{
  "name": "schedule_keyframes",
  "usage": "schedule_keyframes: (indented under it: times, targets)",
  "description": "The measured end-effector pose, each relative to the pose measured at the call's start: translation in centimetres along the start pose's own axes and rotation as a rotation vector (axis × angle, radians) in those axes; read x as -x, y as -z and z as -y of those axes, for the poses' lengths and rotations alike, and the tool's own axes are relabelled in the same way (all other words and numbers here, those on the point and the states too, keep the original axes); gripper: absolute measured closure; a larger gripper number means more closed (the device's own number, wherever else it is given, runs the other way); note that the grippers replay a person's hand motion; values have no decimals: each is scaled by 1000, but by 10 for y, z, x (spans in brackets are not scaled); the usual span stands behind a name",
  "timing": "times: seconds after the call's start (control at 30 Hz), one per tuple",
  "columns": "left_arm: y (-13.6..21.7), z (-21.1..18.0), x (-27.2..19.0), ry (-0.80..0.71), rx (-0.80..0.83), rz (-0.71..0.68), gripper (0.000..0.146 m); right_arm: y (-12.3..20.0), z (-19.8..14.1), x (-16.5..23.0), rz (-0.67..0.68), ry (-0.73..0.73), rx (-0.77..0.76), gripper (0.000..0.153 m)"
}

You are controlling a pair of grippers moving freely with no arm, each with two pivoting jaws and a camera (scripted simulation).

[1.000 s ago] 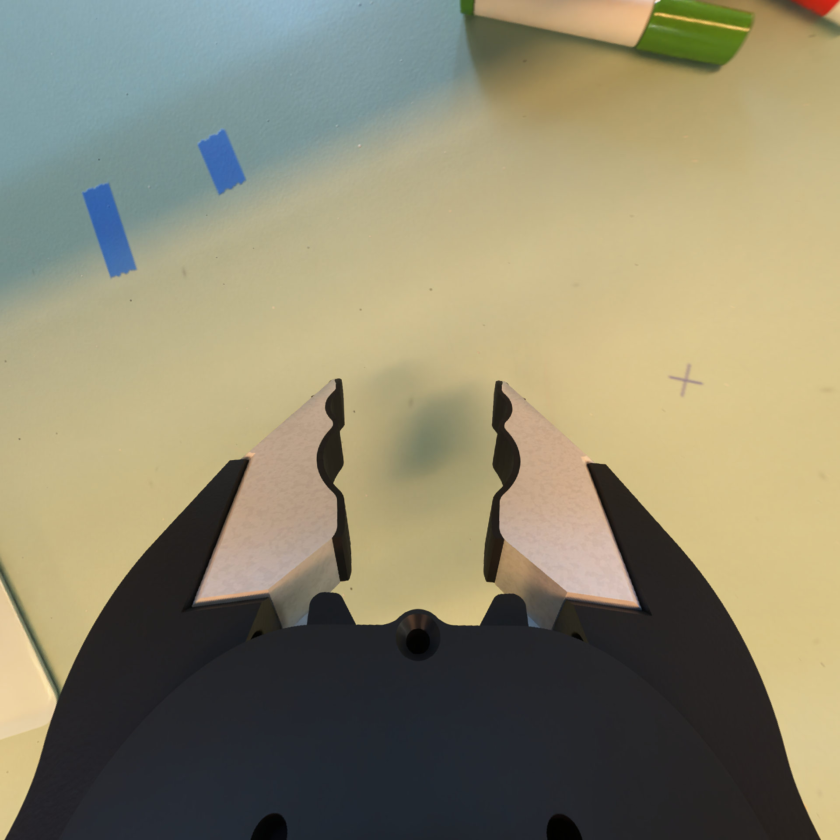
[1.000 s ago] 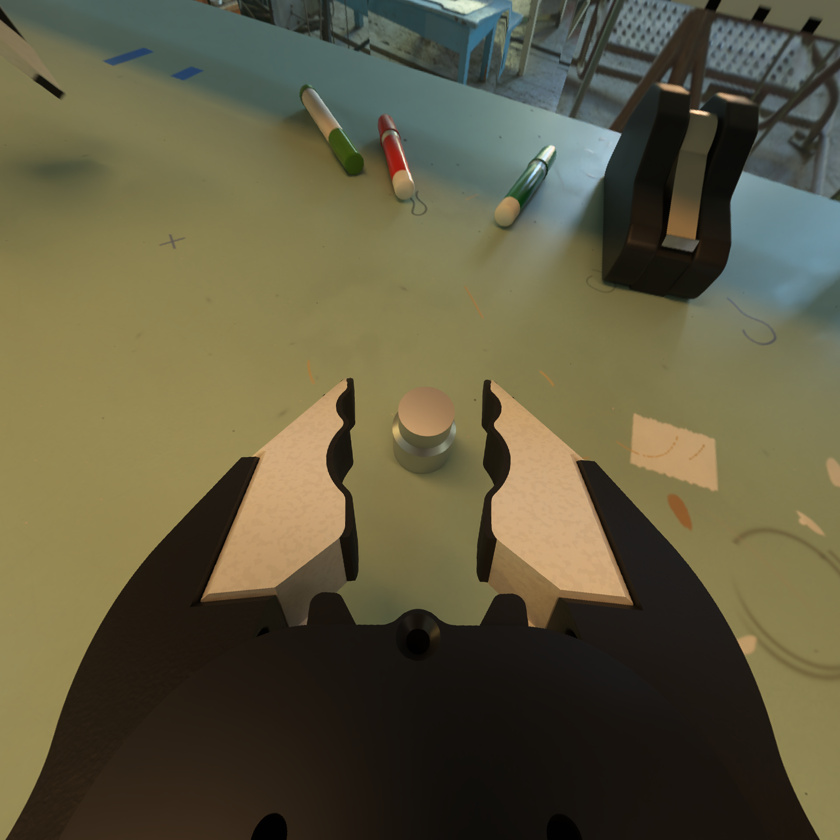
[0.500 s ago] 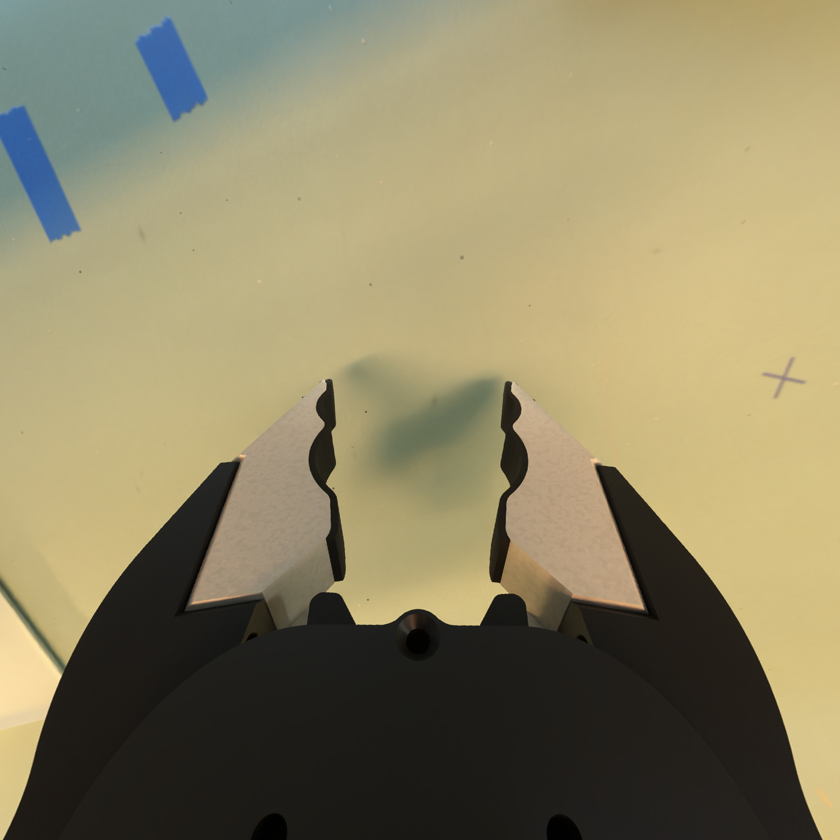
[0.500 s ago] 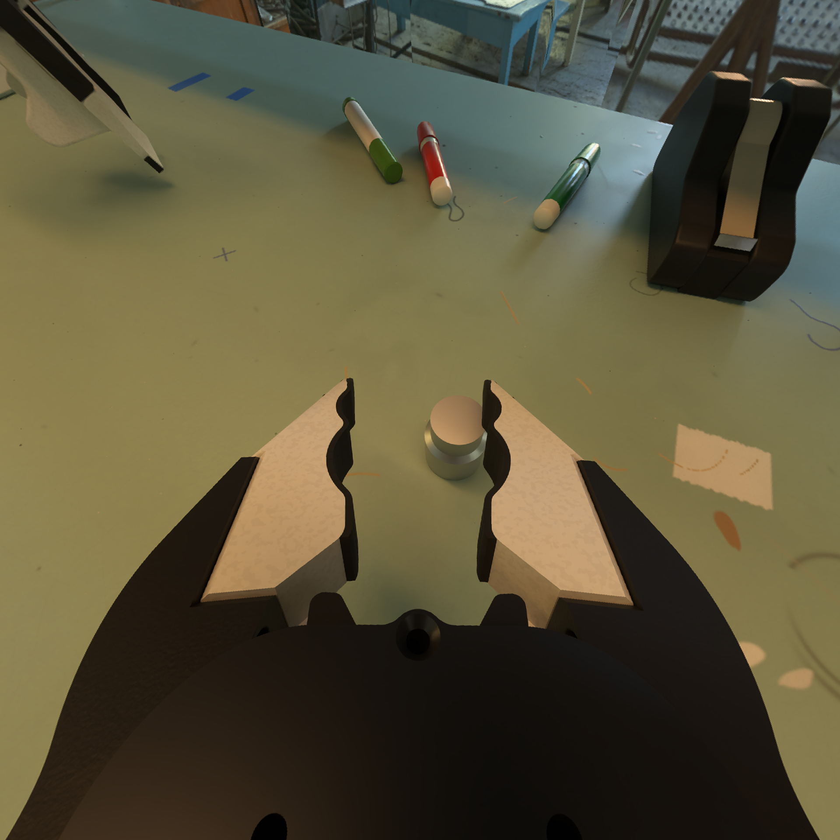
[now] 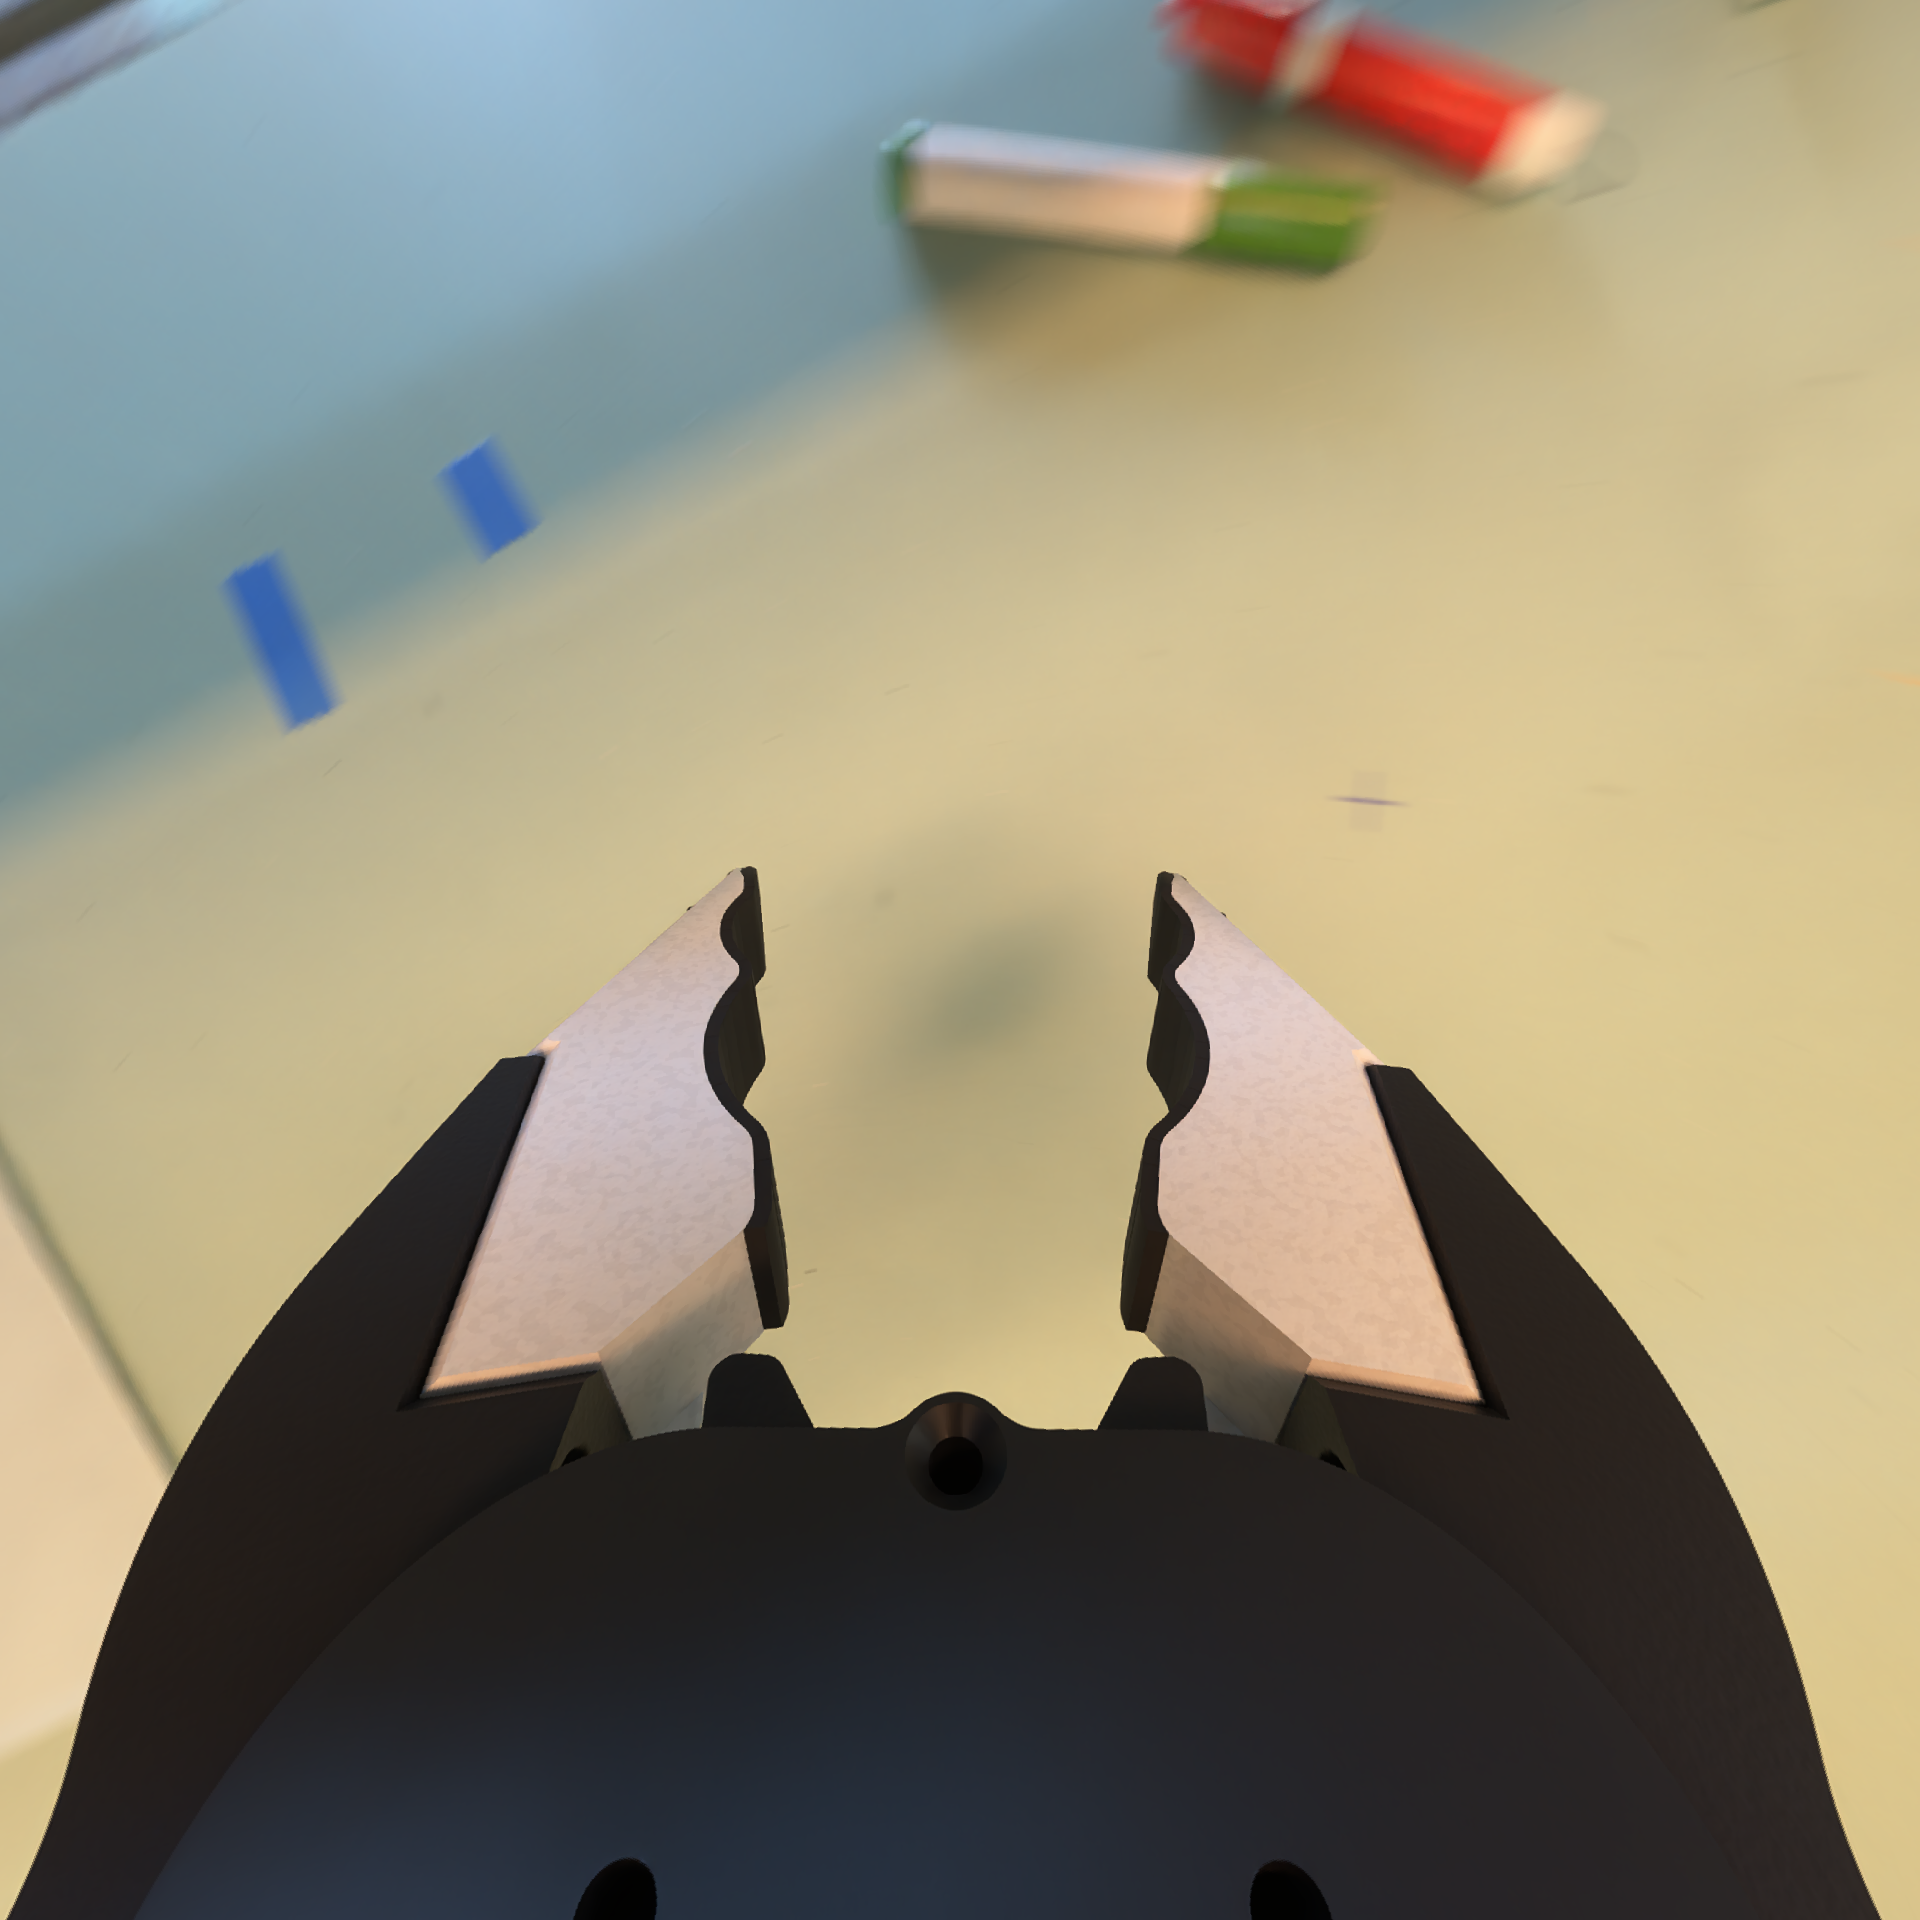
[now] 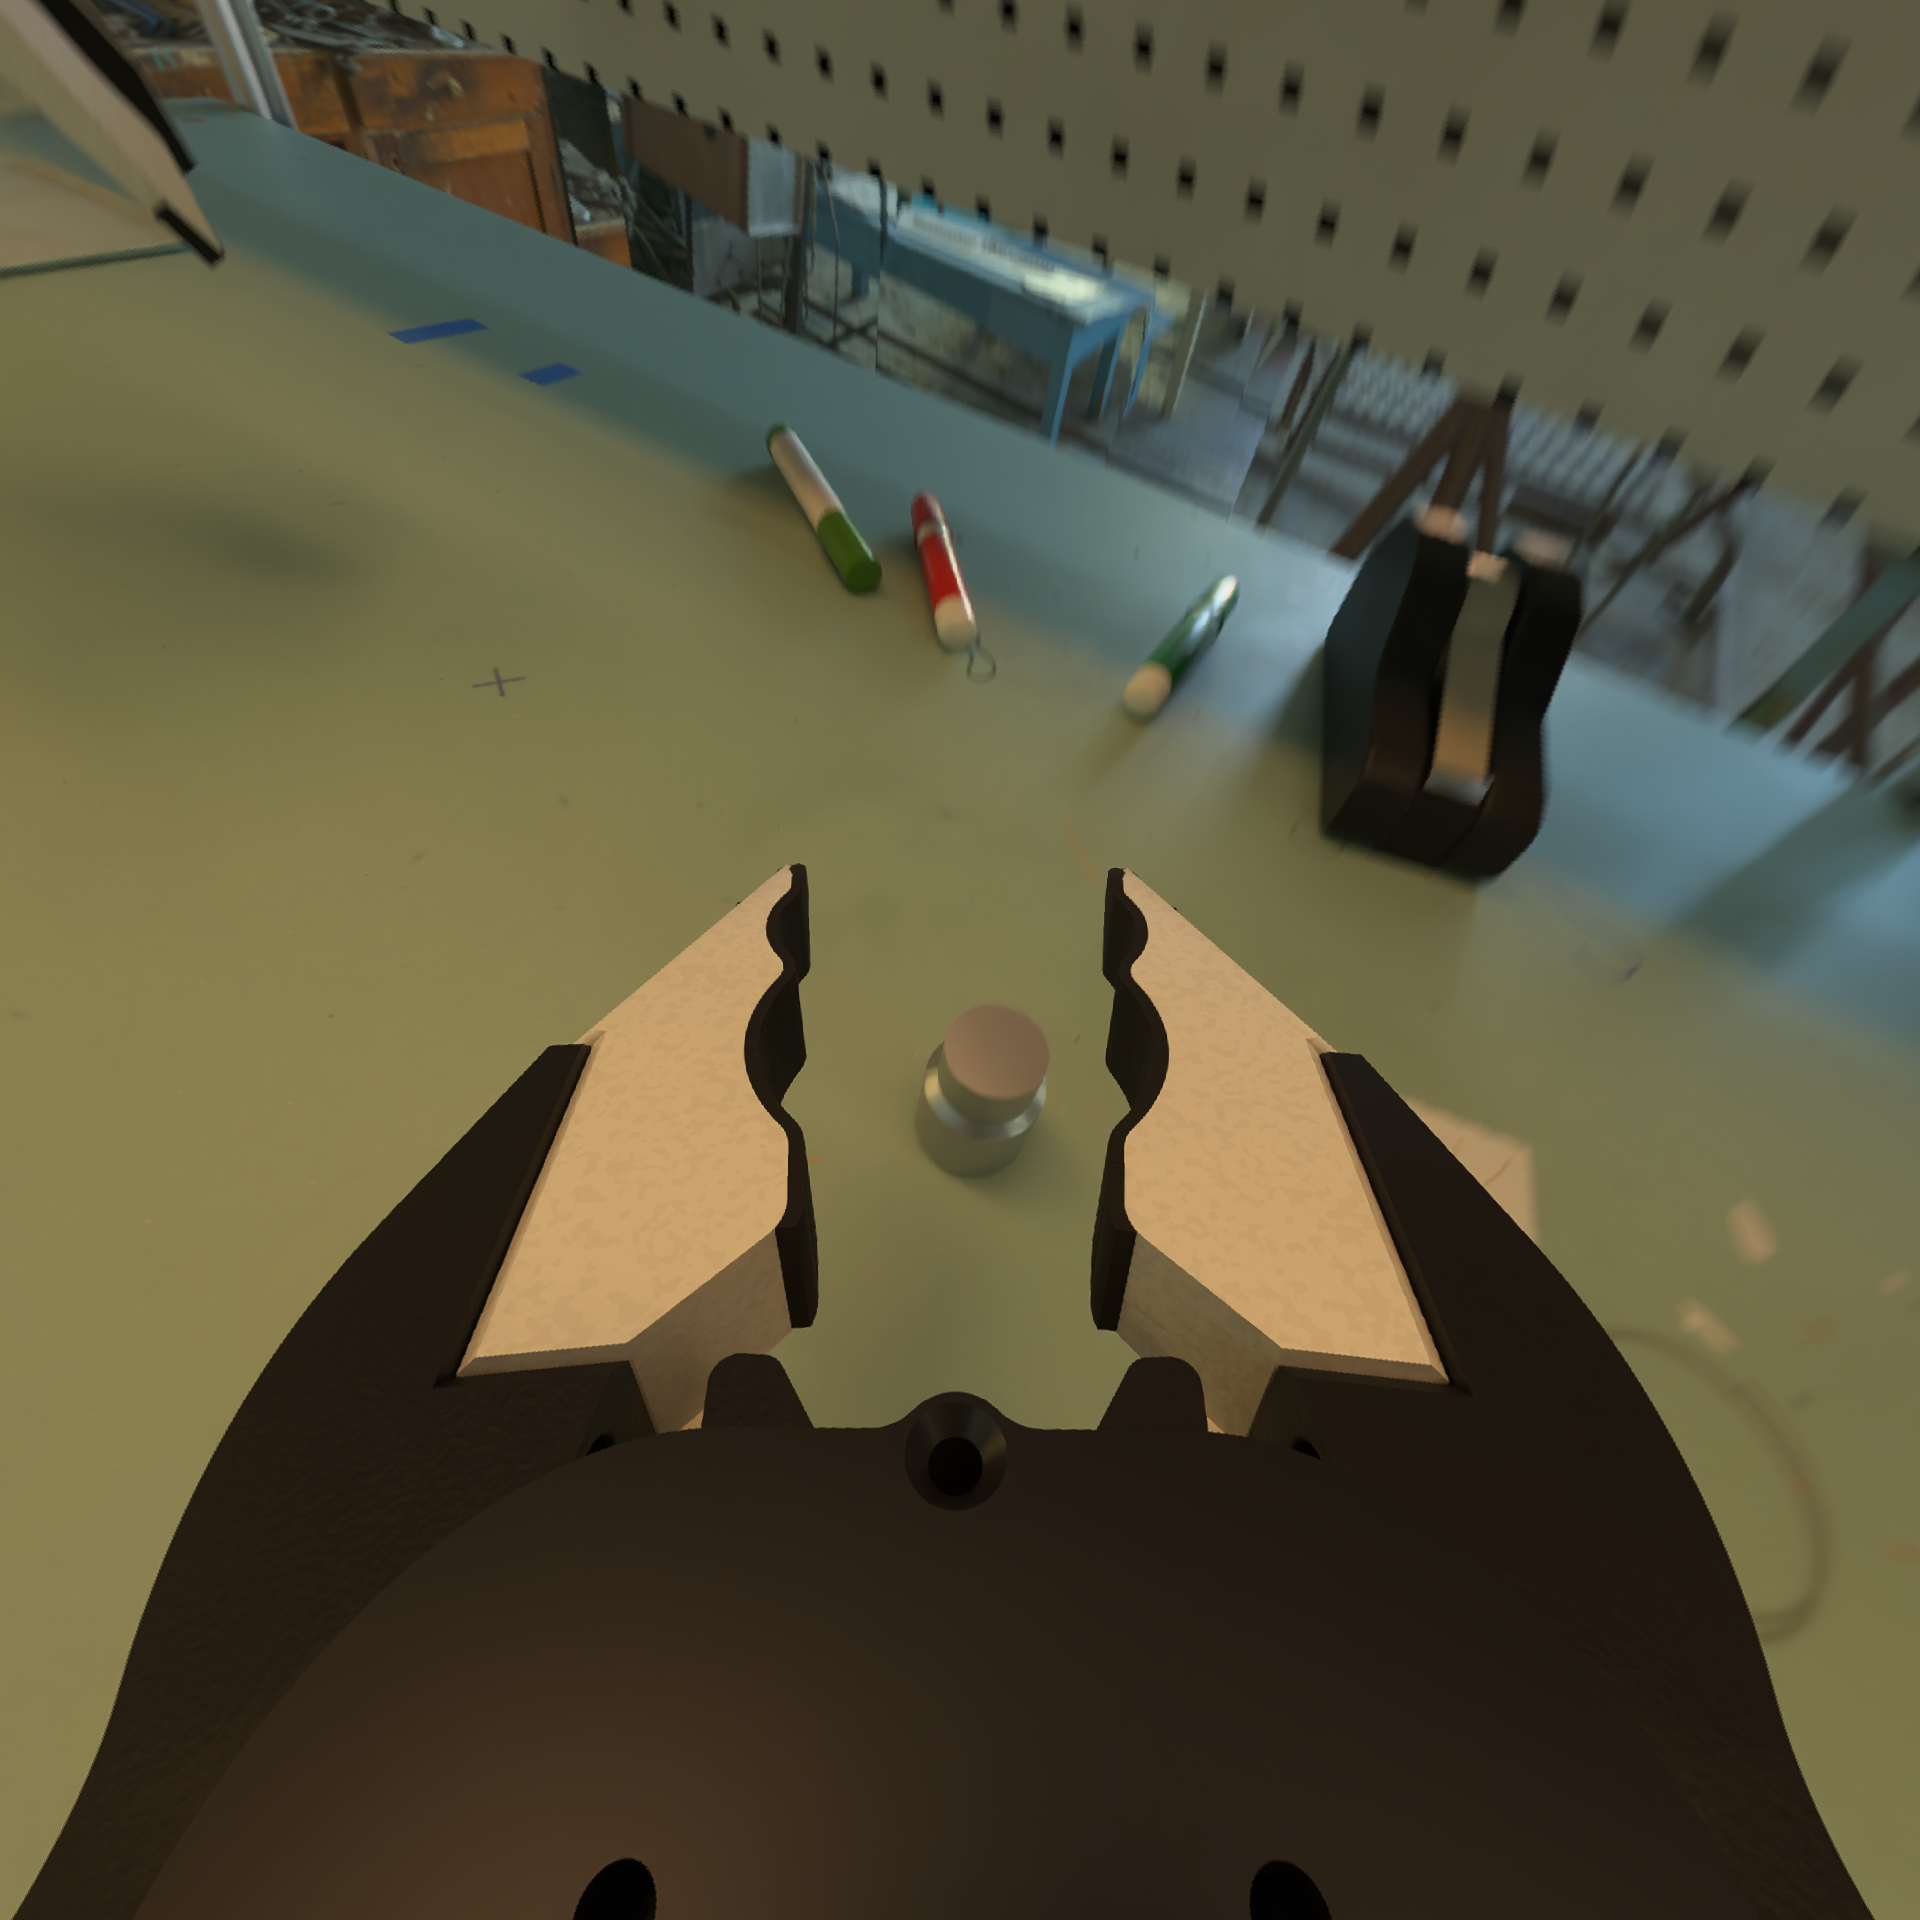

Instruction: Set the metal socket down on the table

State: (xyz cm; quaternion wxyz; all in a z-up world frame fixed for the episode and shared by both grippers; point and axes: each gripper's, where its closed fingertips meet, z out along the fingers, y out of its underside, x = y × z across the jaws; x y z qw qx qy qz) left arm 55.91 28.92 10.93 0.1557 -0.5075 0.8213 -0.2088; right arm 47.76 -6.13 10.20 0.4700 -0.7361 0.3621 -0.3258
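Note:
The metal socket [image 6: 982, 1091], a small stepped silver cylinder, stands upright on the green table [image 6: 416, 883]. In the right wrist view it sits between my right gripper's two fingers, touching neither. My right gripper [image 6: 954, 883] is open and empty. My left gripper [image 5: 956, 883] is open and empty above bare table, with its shadow under it. The tip of the left gripper also shows at the top left of the right wrist view [image 6: 156, 156].
A green-capped marker [image 6: 826, 509], a red marker [image 6: 943, 571] and a dark green marker [image 6: 1179, 649] lie at the back. A black tape dispenser [image 6: 1449, 707] stands at the back right. Two blue tape strips [image 5: 281, 639] mark the table. A pegboard [image 6: 1351, 156] hangs behind.
My right gripper has tilted up and shifted; the socket now sits centred and deeper between its fingers, and the pegboard is in view. My left gripper has swung, bringing the markers into view.

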Motion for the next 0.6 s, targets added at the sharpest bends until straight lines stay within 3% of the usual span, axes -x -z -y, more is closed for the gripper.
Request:
schedule_keyframes:
  times: [0.1,0.23,0.4,0.6]
  targets:
    - [40,10,-68,-135,-99,-281,71,13,26,18,19,228,-105,95]
    - [74,-9,-168,-401,-55,-642,71,36,44,73,185,606,-234,94]
    - [66,-36,-248,-584,100,-764,71,61,53,123,248,872,-331,93]
    - [36,-55,-295,-619,244,-818,71,51,27,145,171,1204,-201,92]
